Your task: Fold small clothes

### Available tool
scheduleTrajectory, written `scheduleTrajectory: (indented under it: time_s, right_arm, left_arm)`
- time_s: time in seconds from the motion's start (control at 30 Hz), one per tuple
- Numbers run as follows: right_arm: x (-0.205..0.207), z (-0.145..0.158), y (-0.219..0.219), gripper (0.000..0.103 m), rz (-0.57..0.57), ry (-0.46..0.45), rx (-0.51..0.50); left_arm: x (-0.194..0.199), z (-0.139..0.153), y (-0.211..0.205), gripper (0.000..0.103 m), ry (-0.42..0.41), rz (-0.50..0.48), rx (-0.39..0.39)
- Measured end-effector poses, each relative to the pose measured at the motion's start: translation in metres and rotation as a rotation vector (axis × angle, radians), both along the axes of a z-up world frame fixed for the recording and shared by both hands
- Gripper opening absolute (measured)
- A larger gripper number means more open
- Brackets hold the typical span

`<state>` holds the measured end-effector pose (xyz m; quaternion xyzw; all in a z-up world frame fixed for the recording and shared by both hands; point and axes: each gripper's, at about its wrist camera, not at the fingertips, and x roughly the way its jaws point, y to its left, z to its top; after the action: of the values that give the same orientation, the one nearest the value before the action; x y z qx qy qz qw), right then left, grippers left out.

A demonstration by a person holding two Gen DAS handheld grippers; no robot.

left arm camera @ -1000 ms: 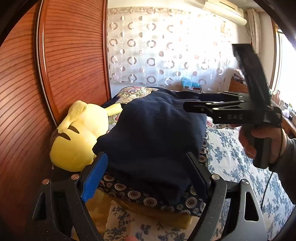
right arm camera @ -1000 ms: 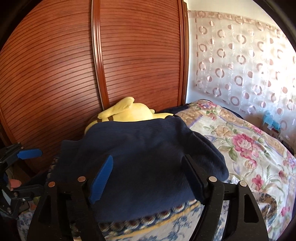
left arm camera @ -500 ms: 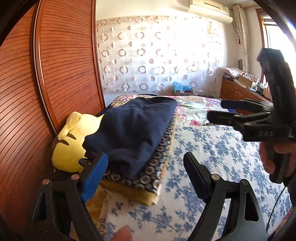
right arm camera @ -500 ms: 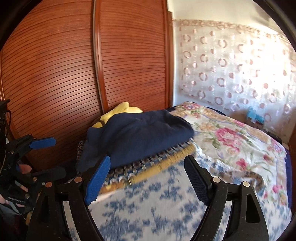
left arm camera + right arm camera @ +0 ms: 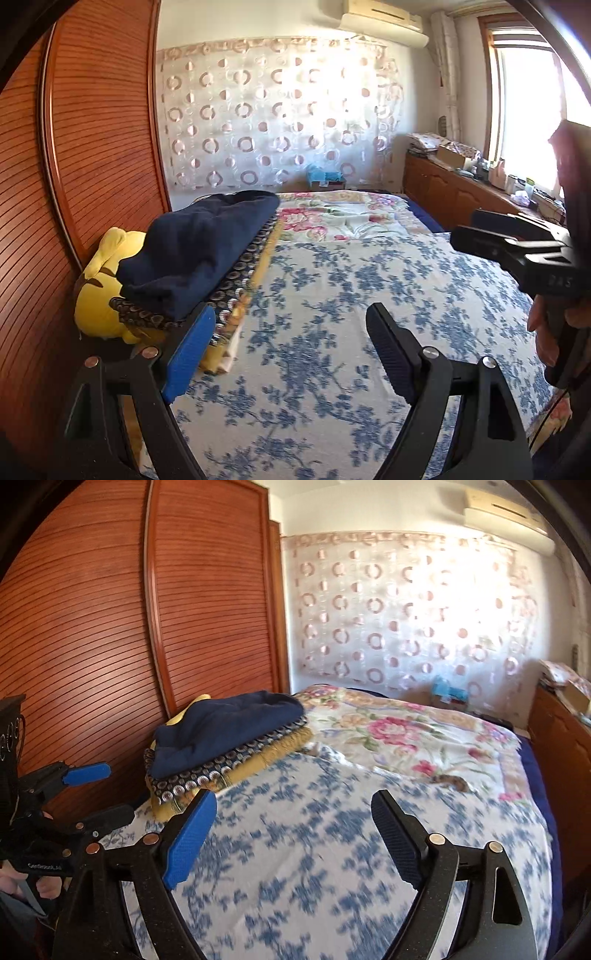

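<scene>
A folded navy garment (image 5: 201, 251) lies on top of a stack with a dark circle-patterned cloth (image 5: 242, 267) and a yellow cloth (image 5: 255, 286), at the left edge of the bed. The stack also shows in the right wrist view (image 5: 229, 725). My left gripper (image 5: 288, 350) is open and empty, above the blue-flowered bedspread (image 5: 369, 314), just right of the stack. My right gripper (image 5: 291, 834) is open and empty, back from the stack over the bedspread (image 5: 314, 849). The right gripper also shows in the left wrist view (image 5: 517, 251), and the left gripper in the right wrist view (image 5: 74, 794).
A yellow plush toy (image 5: 98, 291) lies between the stack and the wooden sliding wardrobe doors (image 5: 74, 166). A floral quilt (image 5: 406, 734) covers the far end of the bed. A wooden cabinet (image 5: 458, 188) stands along the right wall under the window.
Both grippers have pulled back from the navy garment, which stays on the stack. More of the bedspread is now in view. Both stayed open.
</scene>
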<state>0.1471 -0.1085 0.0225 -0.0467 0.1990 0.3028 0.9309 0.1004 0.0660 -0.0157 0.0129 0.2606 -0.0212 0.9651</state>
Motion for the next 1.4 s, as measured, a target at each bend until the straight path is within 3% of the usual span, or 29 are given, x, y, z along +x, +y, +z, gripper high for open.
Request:
scheduleTrajectory:
  time_s: [0.27,0.47,0.77,1.07,1.4]
  right_arm:
    - [-0.052,-0.004,-0.038,0.101,-0.078,-0.019,0.035]
    - [-0.084,-0.001,-0.06,0.101,-0.152,-0.024,0.065]
    - [-0.123,0.014,-0.077,0.101,-0.26,-0.076,0.076]
    - [-0.147,0.019,-0.082,0.101,-0.306,-0.136,0.087]
    - [-0.152,0.006,-0.083,0.101,-0.324,-0.157,0.08]
  left_arm:
    - [-0.017,0.003,-0.03,0.084,-0.018,-0.038,0.001]
    - [-0.026,0.007,-0.048,0.084,-0.026,-0.061,-0.006]
    - [-0.038,0.035,-0.07,0.084,-0.088,-0.091,-0.032]
    - [-0.041,0.057,-0.084,0.084,-0.127,-0.091,-0.01]
    - [-0.045,0.066,-0.089,0.084,-0.146,-0.09,-0.011]
